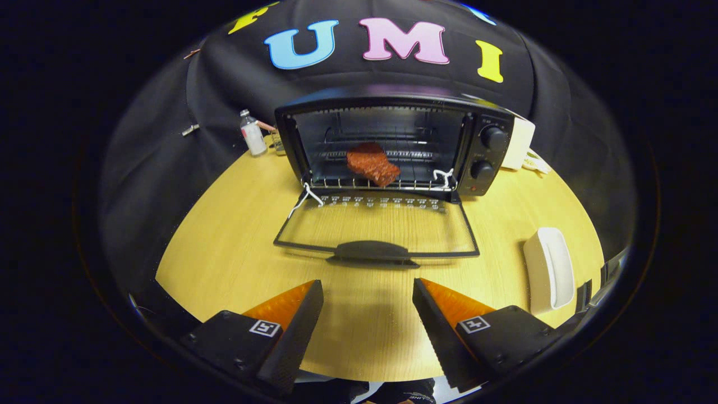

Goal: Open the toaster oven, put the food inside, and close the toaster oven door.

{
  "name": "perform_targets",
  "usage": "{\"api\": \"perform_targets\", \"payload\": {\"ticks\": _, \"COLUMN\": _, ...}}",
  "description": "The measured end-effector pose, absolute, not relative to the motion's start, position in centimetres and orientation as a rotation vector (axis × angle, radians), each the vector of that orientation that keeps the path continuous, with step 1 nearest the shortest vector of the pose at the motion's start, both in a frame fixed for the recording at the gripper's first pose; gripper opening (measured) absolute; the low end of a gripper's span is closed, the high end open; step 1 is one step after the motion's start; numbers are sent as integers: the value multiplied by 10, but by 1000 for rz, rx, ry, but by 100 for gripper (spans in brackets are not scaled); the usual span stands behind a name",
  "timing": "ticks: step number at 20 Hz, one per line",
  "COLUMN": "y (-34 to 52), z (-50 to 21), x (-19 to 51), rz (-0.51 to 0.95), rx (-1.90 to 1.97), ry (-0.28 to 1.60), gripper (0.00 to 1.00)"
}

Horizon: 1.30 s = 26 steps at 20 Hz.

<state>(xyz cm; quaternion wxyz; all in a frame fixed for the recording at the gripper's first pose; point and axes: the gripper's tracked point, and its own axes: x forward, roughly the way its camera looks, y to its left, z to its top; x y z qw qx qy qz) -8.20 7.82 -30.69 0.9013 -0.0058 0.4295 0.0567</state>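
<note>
Pale wood-grain table point(224, 252) carries a black toaster oven point(392, 146) with its glass door point(376, 230) dropped flat and a rough reddish slab of food point(372, 163) on the wire rack point(381, 182) inside; I can read no brand. Just ahead of the door's handle point(373, 251) the gripper point(367, 297) hovers, wedge-shaped fingers spread, holding nothing. A smooth white oblong dish point(549, 269) sits right of it, a small bottle point(253, 133) beside the oven.
</note>
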Motion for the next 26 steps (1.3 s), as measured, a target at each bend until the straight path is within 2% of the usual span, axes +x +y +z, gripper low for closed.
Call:
{"api": "perform_targets", "payload": {"ticks": 11, "y": 83, "z": -358, "x": -56, "rz": 23, "rx": -86, "ry": 979, "gripper": 99}}
{"api": "perform_targets", "payload": {"ticks": 17, "y": 84, "z": -363, "x": -48, "rz": -31, "rx": -10, "ry": 1016, "gripper": 98}}
{"api": "perform_targets", "payload": {"ticks": 26, "y": 86, "z": -344, "x": -50, "rz": -20, "rx": 4, "ry": 1004, "gripper": 98}}
